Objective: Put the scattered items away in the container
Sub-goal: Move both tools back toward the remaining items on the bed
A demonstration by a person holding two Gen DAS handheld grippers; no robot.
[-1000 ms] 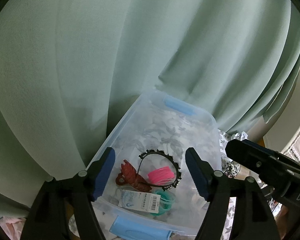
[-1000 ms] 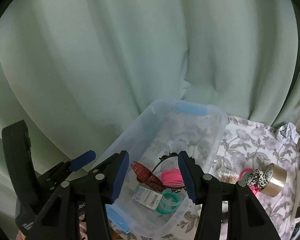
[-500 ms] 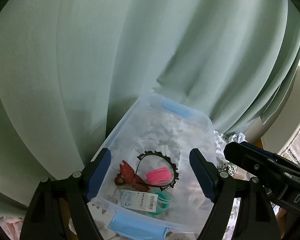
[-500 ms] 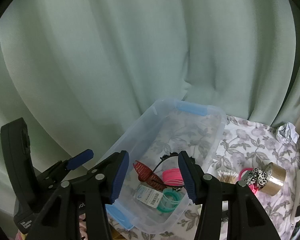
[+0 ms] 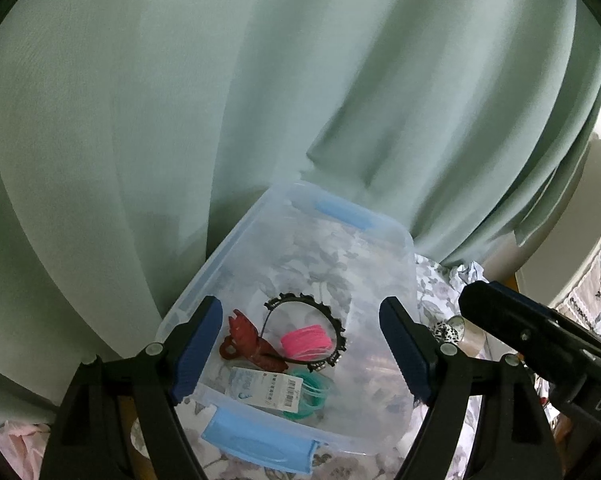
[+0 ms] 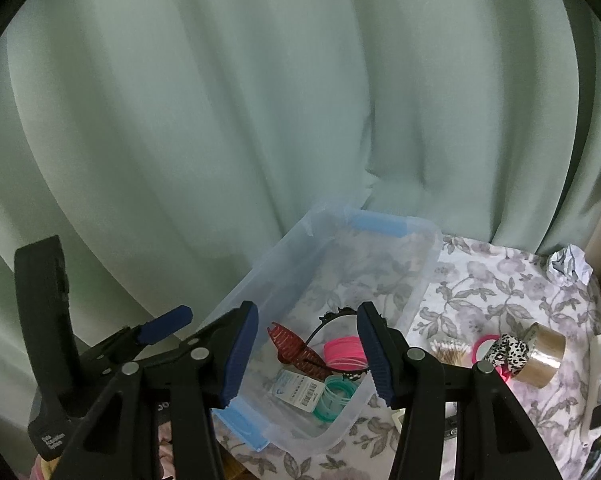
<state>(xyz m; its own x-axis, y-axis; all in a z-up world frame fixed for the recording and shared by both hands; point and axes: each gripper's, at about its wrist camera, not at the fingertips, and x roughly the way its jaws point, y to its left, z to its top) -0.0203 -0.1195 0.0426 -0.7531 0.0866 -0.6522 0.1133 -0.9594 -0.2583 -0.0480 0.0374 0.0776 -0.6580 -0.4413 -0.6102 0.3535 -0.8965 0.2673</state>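
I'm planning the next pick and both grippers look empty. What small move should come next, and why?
Probably swing the right gripper rightward toward the cotton swabs and tape roll. Both grippers, including the left, are open and empty above the bin, which already holds hair items, while those things lie on the cloth to its right.

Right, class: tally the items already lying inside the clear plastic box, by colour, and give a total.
Red hair claw clip: 1
Black scalloped headband: 1
Pink coil of hair ties: 1
Teal coil of hair ties: 1
White barcoded packet: 1
Total: 5
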